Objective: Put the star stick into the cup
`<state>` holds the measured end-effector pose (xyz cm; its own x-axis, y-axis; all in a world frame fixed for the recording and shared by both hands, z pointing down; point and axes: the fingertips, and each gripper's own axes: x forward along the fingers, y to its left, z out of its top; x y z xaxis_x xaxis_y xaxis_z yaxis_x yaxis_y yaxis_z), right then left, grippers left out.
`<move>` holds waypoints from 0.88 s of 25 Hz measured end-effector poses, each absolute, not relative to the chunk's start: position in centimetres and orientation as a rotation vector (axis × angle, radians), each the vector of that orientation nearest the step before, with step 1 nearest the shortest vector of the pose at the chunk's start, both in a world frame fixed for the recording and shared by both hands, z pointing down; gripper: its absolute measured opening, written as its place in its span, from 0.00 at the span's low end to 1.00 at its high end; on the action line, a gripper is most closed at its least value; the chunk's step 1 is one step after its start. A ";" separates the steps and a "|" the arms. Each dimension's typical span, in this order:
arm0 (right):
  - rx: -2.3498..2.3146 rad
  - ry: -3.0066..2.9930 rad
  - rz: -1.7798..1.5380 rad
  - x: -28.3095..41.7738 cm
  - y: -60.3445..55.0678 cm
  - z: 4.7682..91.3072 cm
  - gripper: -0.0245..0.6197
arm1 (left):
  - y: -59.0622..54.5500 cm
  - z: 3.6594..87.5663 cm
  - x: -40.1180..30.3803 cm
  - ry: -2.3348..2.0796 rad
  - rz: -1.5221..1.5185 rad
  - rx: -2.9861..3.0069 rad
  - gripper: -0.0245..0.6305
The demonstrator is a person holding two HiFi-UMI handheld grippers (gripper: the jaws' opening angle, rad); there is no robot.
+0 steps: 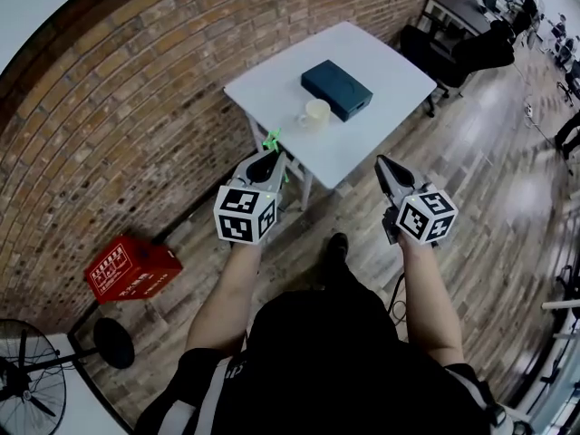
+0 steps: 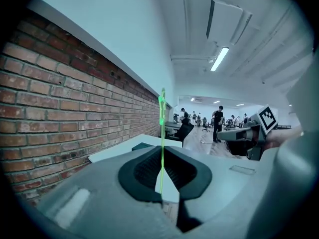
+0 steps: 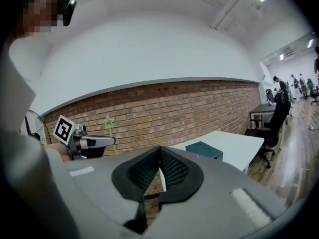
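The brick wall (image 1: 136, 107) runs along our 9 o'clock side. The white table (image 1: 381, 71) stands ahead of us at 12 o'clock, well apart from our body. A dark box (image 1: 336, 90) lies on it. The cup (image 1: 316, 111) stands upright just beside the box, at its 7 o'clock, near the table edge that faces us.

We judge that we are in the carrying step: the stick is already taken, but it is not yet at the cup. The next move calls for bringing the left gripper (image 1: 268, 157) forward, toward 1 o'clock, until it is above the cup. Then the stick must point down into the opening before we let it go.

Both our forearms reach forward, side by side, and the grippers point roughly to 12 o'clock. The left gripper has its jaws pressed together on the thin green star stick (image 2: 162, 148), which rises straight up from between the pads with the star on top. The right gripper (image 3: 159, 171) has its jaws closed on each other and carries nothing.
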<state>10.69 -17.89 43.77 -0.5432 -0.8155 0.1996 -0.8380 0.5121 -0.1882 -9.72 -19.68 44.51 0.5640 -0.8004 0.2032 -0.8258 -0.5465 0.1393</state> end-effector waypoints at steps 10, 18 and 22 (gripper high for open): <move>1.341 -2.693 0.494 15.5 -31.7 46.4 0.04 | -32.8 44.8 -3.8 -1.446 0.190 2.521 0.07; 1.296 -2.672 0.560 18.2 -39.5 48.6 0.04 | -39.6 45.6 -0.6 -1.466 0.202 2.494 0.07; 1.291 -2.645 0.567 16.6 -41.3 49.3 0.04 | -42.1 45.7 -1.2 -1.425 0.180 2.509 0.07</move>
